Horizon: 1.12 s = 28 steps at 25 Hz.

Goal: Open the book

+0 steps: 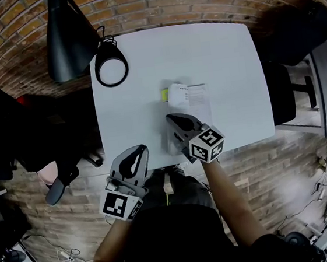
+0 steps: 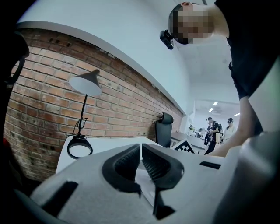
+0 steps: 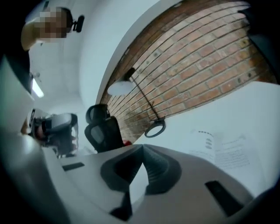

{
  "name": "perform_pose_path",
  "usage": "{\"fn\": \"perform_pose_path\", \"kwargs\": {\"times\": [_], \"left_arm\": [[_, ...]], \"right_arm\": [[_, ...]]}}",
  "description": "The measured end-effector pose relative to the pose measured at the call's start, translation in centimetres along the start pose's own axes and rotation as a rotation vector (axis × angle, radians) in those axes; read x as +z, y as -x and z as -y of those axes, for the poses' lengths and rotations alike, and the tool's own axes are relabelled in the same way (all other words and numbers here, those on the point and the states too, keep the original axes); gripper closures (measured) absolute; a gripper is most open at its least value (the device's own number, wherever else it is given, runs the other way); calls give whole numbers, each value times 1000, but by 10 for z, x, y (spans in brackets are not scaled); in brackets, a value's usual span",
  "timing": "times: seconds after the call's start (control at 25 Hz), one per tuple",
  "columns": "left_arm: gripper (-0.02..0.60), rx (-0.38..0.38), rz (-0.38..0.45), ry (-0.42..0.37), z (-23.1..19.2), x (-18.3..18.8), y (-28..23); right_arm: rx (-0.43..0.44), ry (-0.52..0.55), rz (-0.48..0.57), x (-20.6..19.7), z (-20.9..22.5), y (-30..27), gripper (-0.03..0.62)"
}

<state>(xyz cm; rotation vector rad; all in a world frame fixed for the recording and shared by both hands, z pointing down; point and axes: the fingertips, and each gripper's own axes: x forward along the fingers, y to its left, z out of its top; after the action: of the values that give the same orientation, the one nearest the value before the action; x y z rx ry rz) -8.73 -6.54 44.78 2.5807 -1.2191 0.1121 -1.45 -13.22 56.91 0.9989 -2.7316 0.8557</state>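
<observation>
Right tongs (image 3: 141, 148) closed on nothing, tips just beside the book (image 1: 188, 98), which lies mid-surface (image 1: 219, 50) with print showing. Left tongs (image 2: 140, 145) are closed too, at the near edge. Best to slip one tip under the page edge and lift slowly

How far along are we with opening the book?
Looks done: the book lies open on the table, printed pages up. In hand: nothing visible; the right claw is shut by its near edge, and the left claw is shut at the table's near edge. Left: probably only pulling back.
</observation>
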Motion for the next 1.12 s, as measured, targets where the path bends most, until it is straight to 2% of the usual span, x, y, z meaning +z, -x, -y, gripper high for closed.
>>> {"fn": "perform_pose_path", "kwargs": {"times": [0.08, 0.12, 0.28, 0.36, 0.4, 0.52, 0.64, 0.68, 0.72, 0.76, 0.88, 0.92, 0.96, 1.0, 1.12], "left_arm": [[546, -3, -1, 3, 2, 0, -2], [546, -3, -1, 3, 3, 1, -2], [546, 8, -2, 4, 0, 1, 0], [546, 14, -2, 9, -1, 0, 0], [546, 15, 0, 10, -1, 0, 1], [546, 21, 3, 6, 0, 1, 4], [546, 37, -3, 19, -4, -2, 10], [546, 41, -3, 21, -5, -3, 12], [546, 45, -2, 21, -5, -3, 14], [546, 49, -2, 21, -7, -3, 17], [546, 62, 0, 29, -11, -5, 22], [546, 64, 2, 31, -11, -5, 23], [546, 64, 3, 33, -11, -5, 24], [546, 64, 5, 35, -11, -5, 24], [546, 59, 9, 37, -10, -4, 26]], "right_arm": [[56, 100, -98, -15, -14, -10, 581], [89, 100, -105, -16, -21, -12, 581], [193, -109, 42, 8, -32, -5, 581], [211, -227, 102, 14, -28, -4, 582], [204, -249, 110, 14, -26, -6, 582], [208, -212, 72, 6, -34, -19, 581], [225, -261, 94, 9, -39, -29, 580], [205, -252, 98, 10, -39, -31, 581], [175, -200, 82, 8, -40, -33, 582], [141, -104, 46, 4, -44, -35, 581], [41, 318, -119, -17, -58, -40, 580], [22, 429, -165, -23, -61, -42, 580], [14, 480, -193, -28, -61, -43, 581], [14, 463, -199, -31, -58, -43, 580], [53, 221, -131, -25, -46, -41, 580]]}}
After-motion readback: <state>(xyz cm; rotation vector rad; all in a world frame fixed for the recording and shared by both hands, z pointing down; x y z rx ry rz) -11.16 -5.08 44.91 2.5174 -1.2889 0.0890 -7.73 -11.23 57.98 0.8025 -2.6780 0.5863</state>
